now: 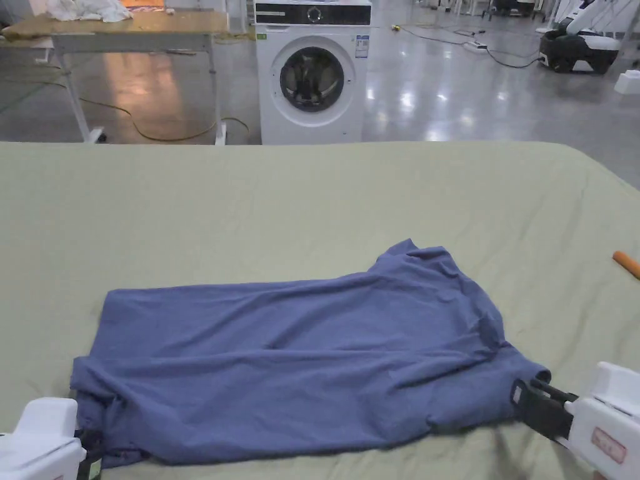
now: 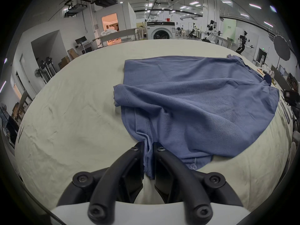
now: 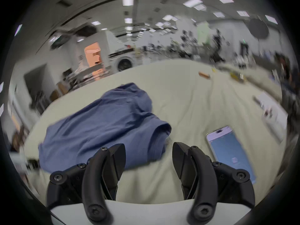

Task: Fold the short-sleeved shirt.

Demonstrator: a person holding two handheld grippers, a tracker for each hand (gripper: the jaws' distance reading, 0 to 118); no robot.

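A wide table (image 1: 312, 187) draped in pale green cloth takes up most of the room in front of me, with a washing machine (image 1: 312, 72) standing on the floor beyond its far edge. On the near half lies the blue short-sleeved shirt (image 1: 300, 350), spread sideways and already doubled over itself, its hem end to the left and its collar and sleeve end to the right. A phone (image 3: 230, 153) with a lit screen rests on the cloth just beside the right-hand end of the shirt, and a small orange object (image 1: 627, 264) lies farther off. The risk I see is lopsidedness — only one corner is pinched, so any lift or pull now would probably drag the shirt askew and undo the fold (the loose top layer looks ready to slide), and a sweep on the right could knock the phone. The left gripper (image 2: 148, 149) has its jaws clamped tight on a bunched strip of hem at the near left corner. The right gripper (image 3: 149, 149) stands wide open, holding nothing, its jaws just short of the sleeve edge.
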